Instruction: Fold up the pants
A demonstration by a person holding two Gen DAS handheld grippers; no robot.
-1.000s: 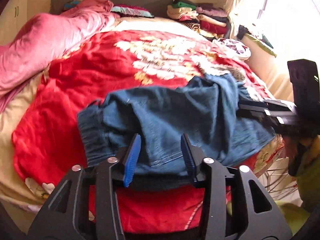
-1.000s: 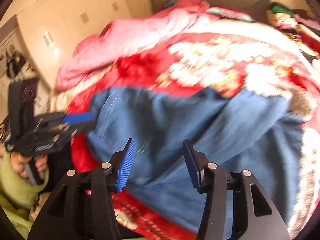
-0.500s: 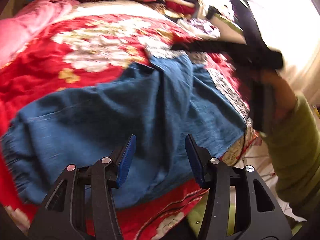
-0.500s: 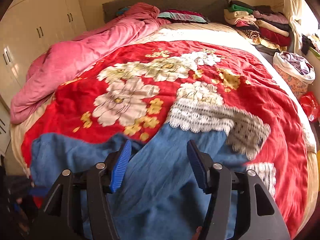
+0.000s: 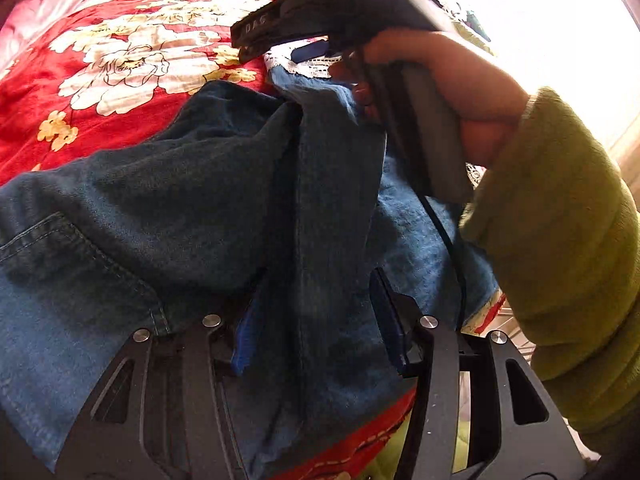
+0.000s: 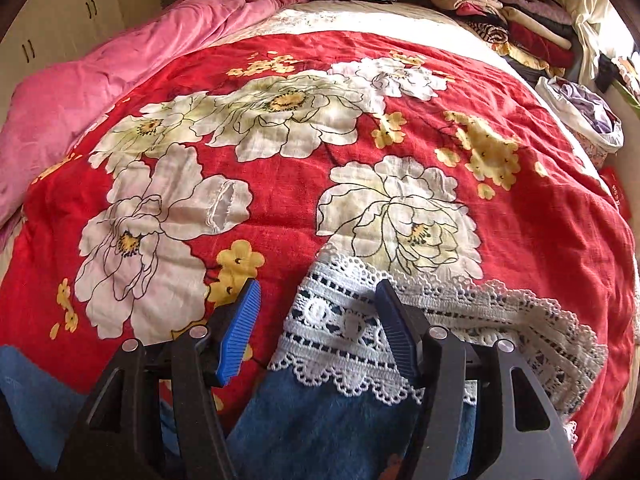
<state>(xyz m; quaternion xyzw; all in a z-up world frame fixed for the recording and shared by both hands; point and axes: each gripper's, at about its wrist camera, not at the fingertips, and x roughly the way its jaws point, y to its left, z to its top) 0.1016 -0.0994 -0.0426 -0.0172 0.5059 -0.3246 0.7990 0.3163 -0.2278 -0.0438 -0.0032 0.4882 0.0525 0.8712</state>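
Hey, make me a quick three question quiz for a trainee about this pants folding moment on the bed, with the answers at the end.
1. True or false: the left tongs are open, with a fold of the denim pants between the pads.
2. What trims the pant leg hem under the right tongs?
A. white lace
B. a zipper
C. red fringe
3. Fill in: the pants lie on a red ______ quilt.

Key: 1 true; 2 A; 3 floral.
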